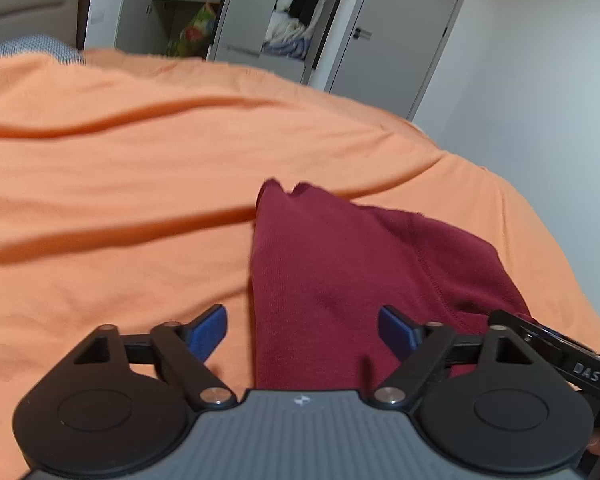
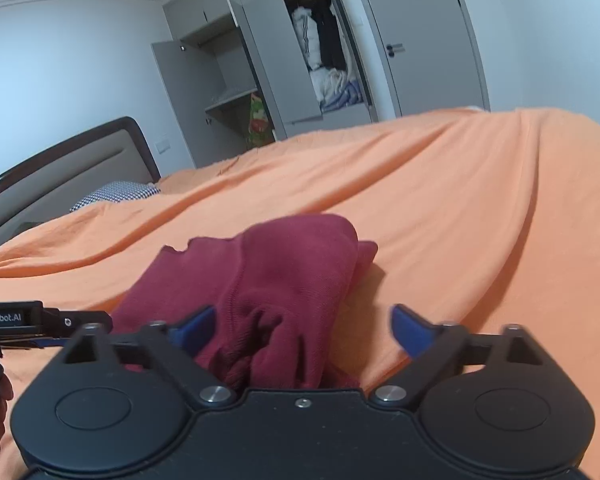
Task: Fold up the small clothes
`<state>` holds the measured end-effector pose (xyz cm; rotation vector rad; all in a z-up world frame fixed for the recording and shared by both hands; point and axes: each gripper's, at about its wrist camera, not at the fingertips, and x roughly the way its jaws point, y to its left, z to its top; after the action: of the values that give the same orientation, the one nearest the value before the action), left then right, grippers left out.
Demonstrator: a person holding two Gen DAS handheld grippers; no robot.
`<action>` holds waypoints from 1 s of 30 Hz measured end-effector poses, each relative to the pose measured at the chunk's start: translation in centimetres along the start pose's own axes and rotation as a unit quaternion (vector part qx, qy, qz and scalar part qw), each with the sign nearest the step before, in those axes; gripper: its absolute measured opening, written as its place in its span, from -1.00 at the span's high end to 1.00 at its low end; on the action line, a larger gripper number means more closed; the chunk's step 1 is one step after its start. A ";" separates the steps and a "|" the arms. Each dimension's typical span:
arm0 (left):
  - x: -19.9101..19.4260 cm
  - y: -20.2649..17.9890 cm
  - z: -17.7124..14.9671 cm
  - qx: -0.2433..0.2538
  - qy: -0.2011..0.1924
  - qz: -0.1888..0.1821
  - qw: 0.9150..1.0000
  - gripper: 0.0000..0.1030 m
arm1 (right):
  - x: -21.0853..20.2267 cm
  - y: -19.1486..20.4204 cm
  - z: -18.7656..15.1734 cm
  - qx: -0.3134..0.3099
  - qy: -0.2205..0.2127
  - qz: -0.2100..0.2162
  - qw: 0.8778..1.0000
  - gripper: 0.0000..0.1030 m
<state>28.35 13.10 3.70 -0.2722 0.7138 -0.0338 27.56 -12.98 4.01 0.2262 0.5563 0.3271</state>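
An orange bedspread (image 2: pixel 440 200) covers the bed, with an open wardrobe (image 2: pixel 300 60) behind it. On the spread lies a small maroon garment (image 2: pixel 284 280), bunched and partly doubled over, one flat layer spread toward the left gripper's side and a rumpled mound on top. The fold looks barely begun; flattening and squaring remain. The left gripper (image 1: pixel 302 334) hovers over the garment's near edge, fingers spread, holding nothing. The right gripper (image 2: pixel 302 330) is likewise released, straddling the crumpled hem.
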 end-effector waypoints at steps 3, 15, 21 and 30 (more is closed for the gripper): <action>-1.8 -0.8 -0.2 0.015 -0.025 0.013 0.999 -0.98 | -1.7 0.6 -0.2 -0.016 -0.018 -0.004 1.000 -0.98; -10.0 -2.8 -5.3 0.088 -0.110 0.048 0.989 -0.99 | -10.7 3.1 -3.0 -0.058 -0.080 -0.017 0.995 -0.99; -13.0 -2.5 -8.5 0.081 -0.130 0.051 0.987 -0.99 | -14.5 4.3 -5.6 -0.068 -0.094 -0.024 0.993 -0.99; -15.8 -1.8 -12.2 0.099 -0.162 0.059 0.980 -0.99 | -17.9 5.7 -8.8 -0.091 -0.095 -0.043 0.990 -0.99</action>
<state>8.61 10.42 5.48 -0.0416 0.3980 0.0509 7.05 -13.16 7.02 0.0562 0.3447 0.2673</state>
